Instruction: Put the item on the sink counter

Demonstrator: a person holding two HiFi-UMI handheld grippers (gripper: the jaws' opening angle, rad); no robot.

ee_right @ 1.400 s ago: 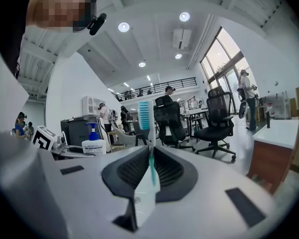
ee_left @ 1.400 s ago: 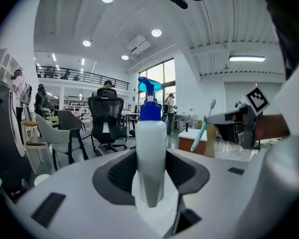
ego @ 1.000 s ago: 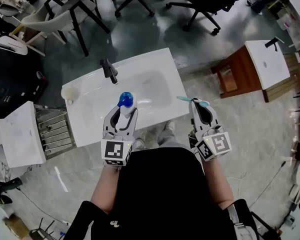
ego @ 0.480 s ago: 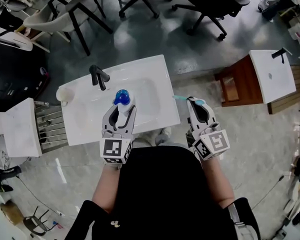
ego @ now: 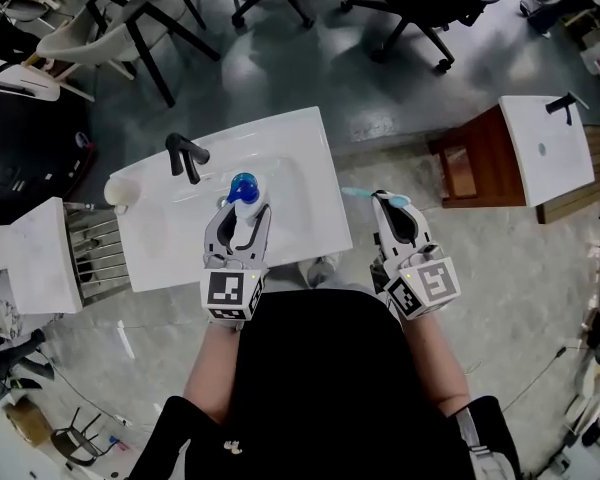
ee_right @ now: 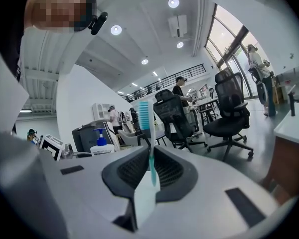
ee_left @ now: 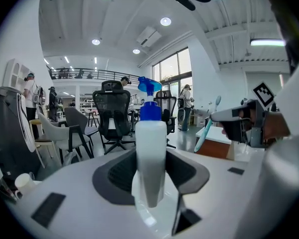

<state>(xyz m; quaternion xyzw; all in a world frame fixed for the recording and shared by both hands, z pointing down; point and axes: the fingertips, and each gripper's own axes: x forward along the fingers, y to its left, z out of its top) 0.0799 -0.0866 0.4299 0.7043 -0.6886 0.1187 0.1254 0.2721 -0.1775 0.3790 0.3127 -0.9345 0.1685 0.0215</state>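
While the person stands at the front edge of the white sink bench (ego: 310,138), the left hand-held gripper (ego: 244,216) is clenched on a white pump bottle (ego: 244,188) with a blue pump head. Seen from the head view, the pump bottle lies over the basin (ego: 290,180), just right of the black faucet (ego: 185,156). Whether its base touches the sink bench cannot be told from above. From the left gripper view, the left hand-held gripper (ee_left: 150,176) has both jaws pressed against the lower sides of the pump bottle (ee_left: 150,143), which stands upright between them.

The right hand-held gripper (ego: 398,208) is off the right side of the sink bench, over the grey floor (ego: 500,268), and grasps a teal toothbrush (ego: 363,194). The toothbrush points left toward the sink bench, its far end reaching about to the right edge. From the right gripper view, the jaws of the right hand-held gripper (ee_right: 149,176) are closed on the lower handle of the toothbrush (ee_right: 147,128), which rises straight up with its bristles at the top.

A pale cup (ego: 119,190) sits at the left end of the sink bench, well apart from the pump bottle. To the right, a wooden cabinet (ego: 475,163) with a white top stands on the floor. Black office chairs (ego: 420,8) stand beyond the sink bench.
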